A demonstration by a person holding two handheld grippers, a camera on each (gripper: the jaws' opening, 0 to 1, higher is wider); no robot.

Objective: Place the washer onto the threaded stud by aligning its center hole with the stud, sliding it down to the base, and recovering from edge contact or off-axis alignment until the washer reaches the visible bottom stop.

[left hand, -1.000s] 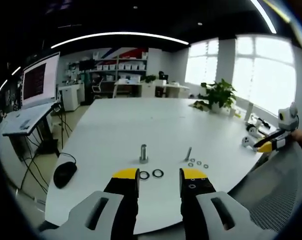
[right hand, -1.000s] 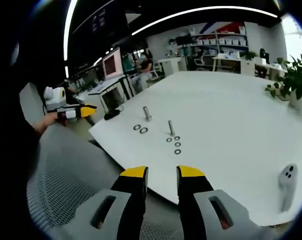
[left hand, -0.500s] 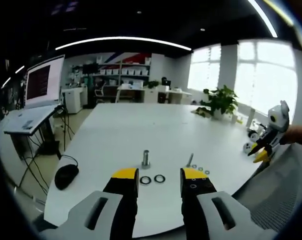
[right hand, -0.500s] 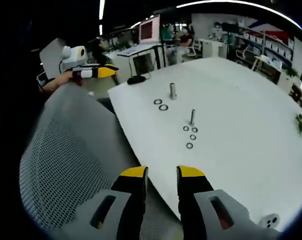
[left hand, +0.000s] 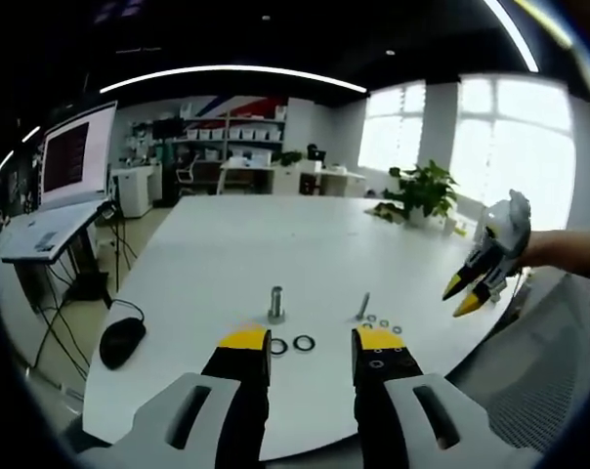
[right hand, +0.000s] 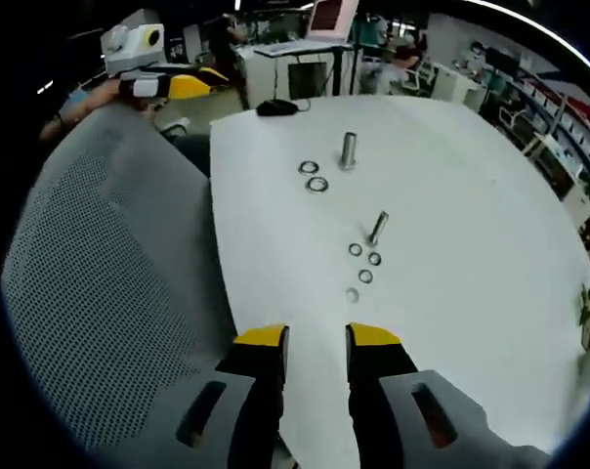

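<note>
1. Left gripper view: the left claw (left hand: 313, 344) stood parted, with nothing between its jaws, above the near edge of the white tabletop (left hand: 275, 239).
2. Same view: a thick stud (left hand: 275, 303) stood upright with two large washers (left hand: 291, 344) flat just in front of it; a thin stud (left hand: 362, 306) stood to one side with small washers (left hand: 383, 322) scattered close by. No washer was on either stud.
3. Same view: the right claw (left hand: 471, 290) hung in the air off the tabletop's far side, yellow tips down; its opening could not be told here. A mouse (left hand: 122, 339) lay on the tabletop's corner.
4. Right gripper view: the right claw (right hand: 313, 342) was parted and held nothing, over the tabletop's edge beside a mesh chair back (right hand: 109, 283).
5. Same view: thick stud (right hand: 349, 150), large washers (right hand: 313, 176), thin stud (right hand: 377, 229), small washers (right hand: 364, 266), all well ahead of the jaws.
6. Handling, judged: washers light, rigid, thin and flat-lying, apt to slip; best pinched across the rim, hole left clear.
</note>
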